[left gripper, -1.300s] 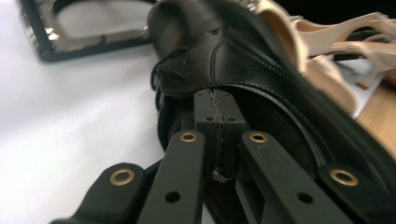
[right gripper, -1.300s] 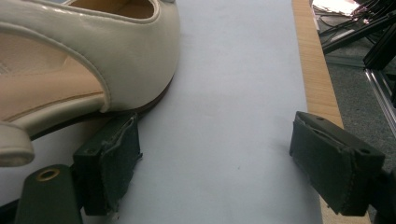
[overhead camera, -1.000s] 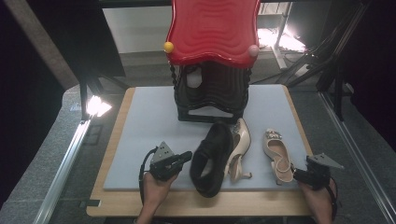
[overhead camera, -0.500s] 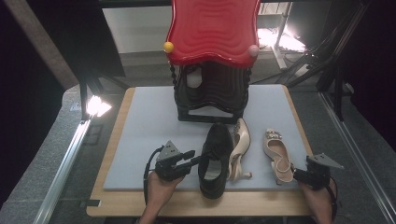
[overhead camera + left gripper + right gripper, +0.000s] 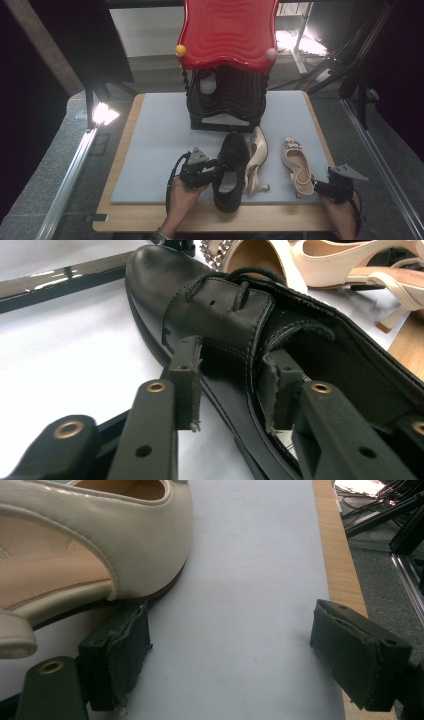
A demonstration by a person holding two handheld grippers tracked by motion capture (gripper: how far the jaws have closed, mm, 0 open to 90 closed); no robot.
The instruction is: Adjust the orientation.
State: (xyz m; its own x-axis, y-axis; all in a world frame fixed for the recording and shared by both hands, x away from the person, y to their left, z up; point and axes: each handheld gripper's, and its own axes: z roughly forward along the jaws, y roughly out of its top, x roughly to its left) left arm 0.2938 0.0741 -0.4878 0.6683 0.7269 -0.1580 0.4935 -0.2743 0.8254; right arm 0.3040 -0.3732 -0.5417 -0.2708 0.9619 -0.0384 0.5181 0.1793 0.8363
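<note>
Your left gripper (image 5: pixel 216 165) sits at the near left side of the black lace-up shoe (image 5: pixel 231 170), its jaws straddling the shoe's side wall: in the left gripper view one pad (image 5: pixel 186 375) stands outside the leather and the other (image 5: pixel 280 390) reaches inside the opening, just below the laces. The jaws have just been opening and then closing a little, and a gap shows between each pad and the leather, so the left gripper is released, with the wall between the jaws but not pinched. The black lace-up shoe lies flat on the grey mat (image 5: pixel 160 145), toe pointing toward the red-roofed rack (image 5: pixel 227 65), which stands just beyond it. Touching the shoe's right side is a cream slingback heel (image 5: pixel 256 160), tipped on its side. A second cream sandal (image 5: pixel 296 165) lies right of that, apart from it. Your right gripper (image 5: pixel 320 187) rests at the sandal's heel end, jaws spread wide and empty; in the right gripper view one pad (image 5: pixel 117 655) lies just under the sandal's back edge and the other (image 5: pixel 357 662) stands well clear over the mat's edge near the wooden tabletop (image 5: pixel 125 220).
</note>
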